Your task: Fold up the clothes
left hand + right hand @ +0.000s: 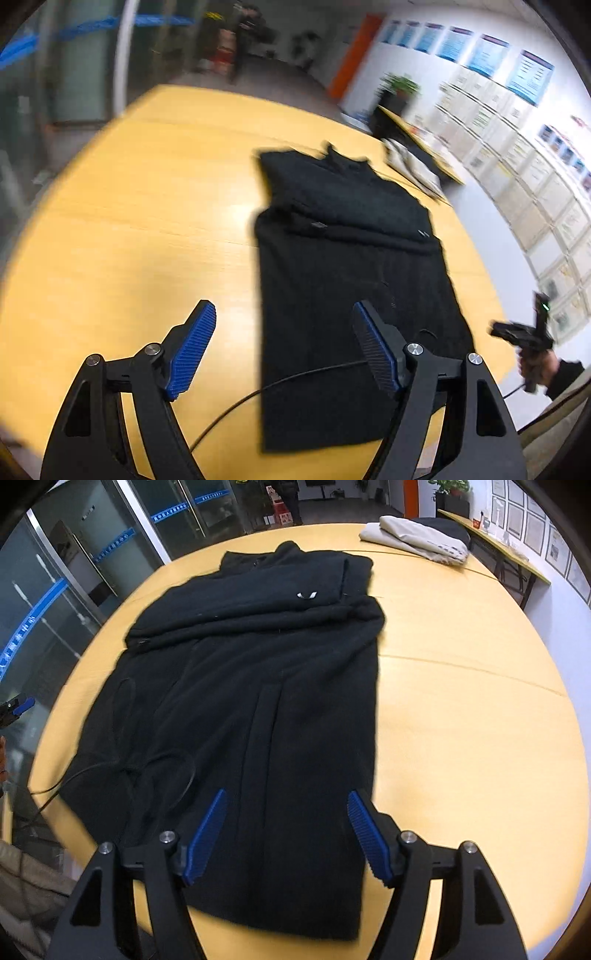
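Left wrist view: the left gripper (284, 347) hangs with its jaws apart and nothing between them, low in the frame; the black garment (343, 280) lies right of centre on the tabletop (140, 221). Right wrist view: the right gripper (288, 836) is spread wide above the garment's near hem at bottom centre.

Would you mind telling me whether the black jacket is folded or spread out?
Partly folded: the jacket lies long on the table, sleeves folded across its chest, lower half still flat.
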The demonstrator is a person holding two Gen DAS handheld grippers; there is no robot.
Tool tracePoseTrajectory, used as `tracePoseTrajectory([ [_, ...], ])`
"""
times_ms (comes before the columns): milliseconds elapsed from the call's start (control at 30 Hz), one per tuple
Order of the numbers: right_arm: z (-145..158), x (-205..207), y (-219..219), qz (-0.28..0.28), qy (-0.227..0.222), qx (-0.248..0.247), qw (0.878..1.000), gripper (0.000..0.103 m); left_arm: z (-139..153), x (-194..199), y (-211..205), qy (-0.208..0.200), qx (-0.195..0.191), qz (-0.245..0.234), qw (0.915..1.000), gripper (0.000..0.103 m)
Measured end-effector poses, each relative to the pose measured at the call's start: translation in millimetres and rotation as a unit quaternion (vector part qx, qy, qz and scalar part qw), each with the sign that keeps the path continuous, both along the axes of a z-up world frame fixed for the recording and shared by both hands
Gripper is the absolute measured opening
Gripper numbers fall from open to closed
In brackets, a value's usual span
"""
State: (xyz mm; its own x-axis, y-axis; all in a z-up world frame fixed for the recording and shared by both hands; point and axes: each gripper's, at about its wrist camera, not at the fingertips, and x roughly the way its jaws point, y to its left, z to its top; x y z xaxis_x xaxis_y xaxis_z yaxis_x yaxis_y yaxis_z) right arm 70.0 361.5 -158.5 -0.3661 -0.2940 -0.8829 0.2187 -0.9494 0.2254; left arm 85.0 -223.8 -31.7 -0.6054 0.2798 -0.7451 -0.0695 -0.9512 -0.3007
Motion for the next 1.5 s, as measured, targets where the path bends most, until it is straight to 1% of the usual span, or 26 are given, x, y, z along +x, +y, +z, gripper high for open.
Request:
tracePoseTrajectory([
  [100, 11, 20, 10, 0.005, -0.004, 0.0, 1.0, 0.072, 40, 39, -21, 0.011, -0.035, 0.05, 0.9981, 0.077],
  [167, 16, 30, 15, 0.007, -0.005, -0.003, 1.0, 0.072, 57, 62, -29, 0.009, -0.054, 0.072, 0.9959, 0.078],
  [200, 18, 32, 15, 0.01, -0.003, -0.008, 1.0, 0.072, 59, 70, -33, 0.003, -0.053, 0.078, 0.9955, 0.078],
  [233, 17, 31, 15, 0.011, -0.003, -0.008, 1.0, 0.072, 61, 77, -36, -0.003, -0.051, 0.083, 0.9952, 0.081],
  [267, 15, 29, 14, 0.01, -0.003, -0.008, 1.0, 0.072, 57, 80, -35, -0.009, -0.042, 0.079, 0.996, 0.084],
  [367, 5, 22, 12, 0.004, -0.003, -0.007, 1.0, 0.072, 22, 74, -22, -0.031, -0.012, 0.045, 0.9984, 0.085],
  [433, -9, 22, 12, -0.004, -0.007, -0.002, 1.0, 0.072, -21, 56, -7, -0.058, 0.011, 0.008, 0.9982, 0.084],
  [500, -24, 23, 13, -0.012, -0.012, 0.005, 1.0, 0.072, -57, 39, 7, -0.084, 0.032, -0.024, 0.9956, 0.082],
  [533, -32, 23, 13, -0.016, -0.014, 0.008, 1.0, 0.072, -70, 32, 11, -0.092, 0.034, -0.034, 0.9946, 0.079],
  [600, -45, 25, 12, -0.022, -0.015, 0.017, 1.0, 0.072, -96, 19, 21, -0.106, 0.039, -0.054, 0.9921, 0.079],
  [700, -56, 28, 7, -0.021, -0.016, 0.023, 0.999, 0.072, -133, 1, 34, -0.128, 0.046, -0.083, 0.9873, 0.079],
  [800, -62, 33, 0, -0.012, -0.007, 0.036, 0.999, 0.072, -159, -6, 38, -0.152, 0.051, -0.098, 0.9822, 0.079],
  [833, -66, 35, 1, -0.011, -0.006, 0.043, 0.999, 0.072, -165, -6, 43, -0.159, 0.045, -0.109, 0.9802, 0.079],
  [933, -75, 39, 4, -0.025, -0.019, 0.048, 0.998, 0.072, -170, 2, 48, -0.16, 0.046, -0.119, 0.9788, 0.079],
  [1033, -68, 43, 1, -0.034, -0.012, 0.045, 0.998, 0.072, -172, 8, 45, -0.162, 0.055, -0.117, 0.9783, 0.08],
  [1133, -58, 46, -9, -0.021, -0.003, 0.042, 0.999, 0.072, -171, 15, 42, -0.157, 0.064, -0.115, 0.9787, 0.081],
  [1233, -48, 43, -36, 0.029, 0.006, 0.03, 0.999, 0.072, -171, 18, 44, -0.157, 0.062, -0.12, 0.9783, 0.083],
  [1267, -45, 42, -49, 0.054, 0.009, 0.027, 0.998, 0.072, -171, 18, 44, -0.159, 0.063, -0.12, 0.9779, 0.083],
  [1333, -39, 42, -88, 0.125, 0.026, 0.017, 0.992, 0.072, -167, 12, 41, -0.161, 0.065, -0.117, 0.9778, 0.083],
  [1367, -36, 44, -110, 0.164, 0.037, 0.012, 0.986, 0.072, -166, 10, 39, -0.162, 0.066, -0.116, 0.9778, 0.083],
  [1400, -35, 45, -135, 0.208, 0.047, 0.008, 0.977, 0.072, -165, 12, 39, -0.161, 0.065, -0.115, 0.9781, 0.083],
  [1500, -41, 41, -192, 0.298, 0.059, -0.01, 0.953, 0.072, -165, 12, 42, -0.161, 0.061, -0.112, 0.9787, 0.083],
])
